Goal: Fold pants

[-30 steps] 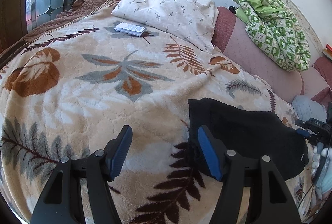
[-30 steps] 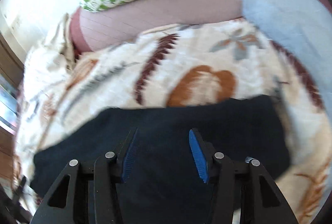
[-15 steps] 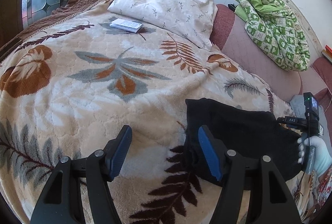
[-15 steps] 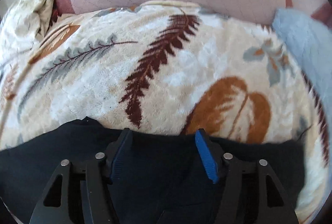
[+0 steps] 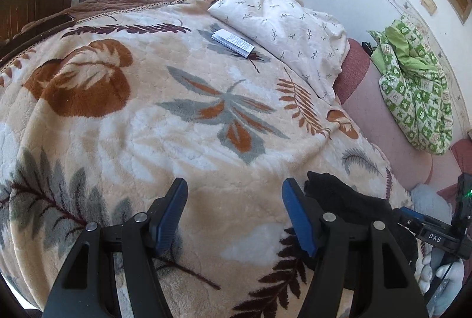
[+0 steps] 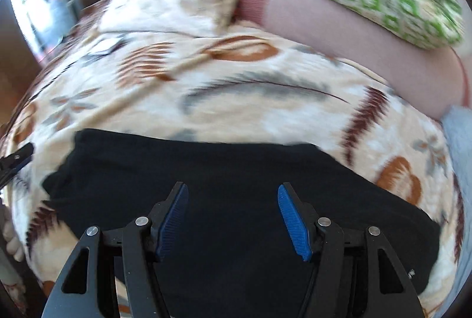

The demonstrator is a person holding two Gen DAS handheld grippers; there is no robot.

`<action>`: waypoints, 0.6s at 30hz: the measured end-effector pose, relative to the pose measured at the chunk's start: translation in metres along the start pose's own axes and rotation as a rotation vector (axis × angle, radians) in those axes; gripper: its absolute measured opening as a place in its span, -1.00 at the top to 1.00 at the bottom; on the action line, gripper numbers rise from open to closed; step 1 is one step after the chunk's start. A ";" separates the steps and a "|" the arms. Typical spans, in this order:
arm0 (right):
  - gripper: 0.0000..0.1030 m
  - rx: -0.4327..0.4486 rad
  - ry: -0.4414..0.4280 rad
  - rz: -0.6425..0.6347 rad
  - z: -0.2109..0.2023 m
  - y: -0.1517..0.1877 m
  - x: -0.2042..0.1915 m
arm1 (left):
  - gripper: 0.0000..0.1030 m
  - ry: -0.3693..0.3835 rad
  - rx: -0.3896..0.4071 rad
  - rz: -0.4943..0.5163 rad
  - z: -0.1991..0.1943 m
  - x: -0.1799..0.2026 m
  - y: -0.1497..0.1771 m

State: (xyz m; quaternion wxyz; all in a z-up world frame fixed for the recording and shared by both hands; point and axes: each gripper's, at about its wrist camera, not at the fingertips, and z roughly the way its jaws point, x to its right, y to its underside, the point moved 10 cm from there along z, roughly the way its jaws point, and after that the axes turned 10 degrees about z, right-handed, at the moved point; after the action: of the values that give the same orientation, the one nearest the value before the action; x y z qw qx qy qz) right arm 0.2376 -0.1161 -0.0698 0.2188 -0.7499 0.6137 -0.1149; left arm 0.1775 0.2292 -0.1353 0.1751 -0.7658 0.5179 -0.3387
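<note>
The black pants lie folded in a flat wide bundle on the leaf-patterned blanket. In the left wrist view only their left end shows, just right of my right finger. My left gripper is open and empty over bare blanket beside the pants. My right gripper is open and empty, hovering over the middle of the pants. The right gripper's body shows at the far right of the left wrist view, held by a gloved hand.
A white printed pillow and a folded paper leaflet lie at the head of the bed. A green patterned quilt rests on the pink sheet by the wall. A light blue cloth lies right of the pants.
My left gripper has drifted left, so the pants slid toward the right edge of its view. My right gripper has swung back and left, showing more of the pants below it; its view is blurred.
</note>
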 end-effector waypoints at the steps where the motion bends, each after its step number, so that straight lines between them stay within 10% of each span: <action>1: -0.30 -0.019 -0.033 -0.012 0.004 -0.002 -0.018 | -0.28 0.002 -0.002 -0.003 0.000 0.000 0.000; 8: -0.33 -0.133 -0.159 -0.186 0.045 -0.025 -0.136 | -0.28 0.056 -0.019 -0.029 -0.003 0.001 -0.002; 18: -0.40 -0.315 0.030 -0.393 0.112 -0.003 -0.173 | -0.28 0.075 -0.025 -0.168 -0.003 -0.033 -0.009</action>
State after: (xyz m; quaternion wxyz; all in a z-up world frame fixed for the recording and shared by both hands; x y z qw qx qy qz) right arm 0.2509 0.0731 -0.1498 0.0635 -0.8778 0.4696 -0.0693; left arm 0.1739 0.2628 -0.1387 0.1172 -0.7953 0.4622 -0.3743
